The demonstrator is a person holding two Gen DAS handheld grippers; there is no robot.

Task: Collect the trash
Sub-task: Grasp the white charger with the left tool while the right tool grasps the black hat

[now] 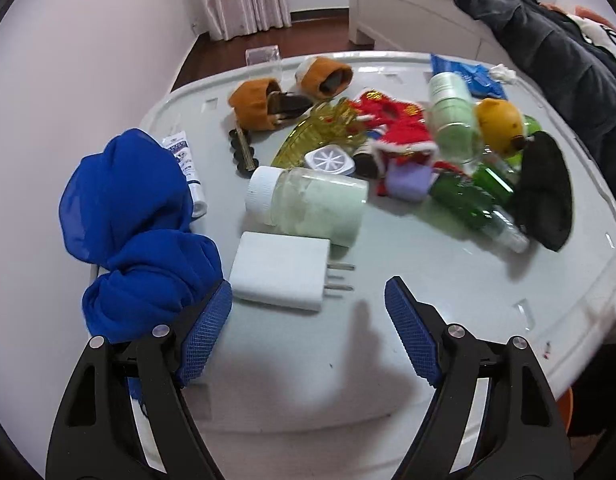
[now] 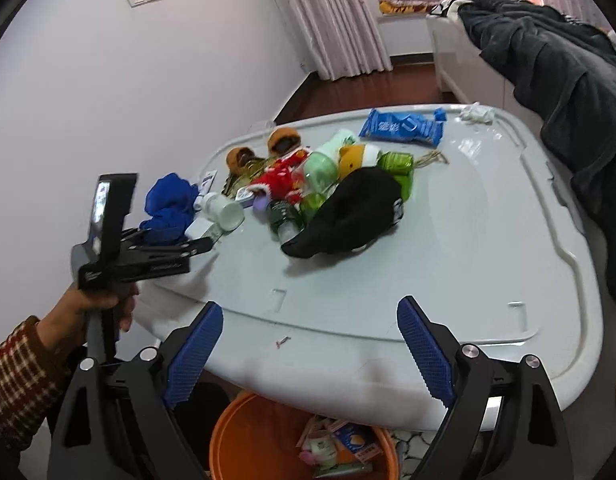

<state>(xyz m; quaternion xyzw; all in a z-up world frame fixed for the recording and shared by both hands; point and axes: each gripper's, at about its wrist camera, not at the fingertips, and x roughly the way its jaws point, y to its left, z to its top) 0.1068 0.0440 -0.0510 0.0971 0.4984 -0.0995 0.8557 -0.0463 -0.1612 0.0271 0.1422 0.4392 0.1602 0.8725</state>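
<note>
Now between pickups: left tongs (image 1: 308,308) wide and empty above the bench's (image 2: 487,240) near-left corner, right tongs (image 2: 309,344) wide and empty over its near edge, above the orange bin (image 2: 244,432). Next, probably reaching for the blue wrapper (image 2: 403,127) or crumpled tissue (image 2: 476,113) at the far edge.

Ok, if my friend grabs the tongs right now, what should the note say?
Left tongs: open, empty, over the table by the white charger.
Right tongs: open, empty, above the orange bin.
Done: some wrappers already lie in the bin.
Left: blue packet and crumpled tissue at the far edge, plus the pile mid-table to sort through.
</note>
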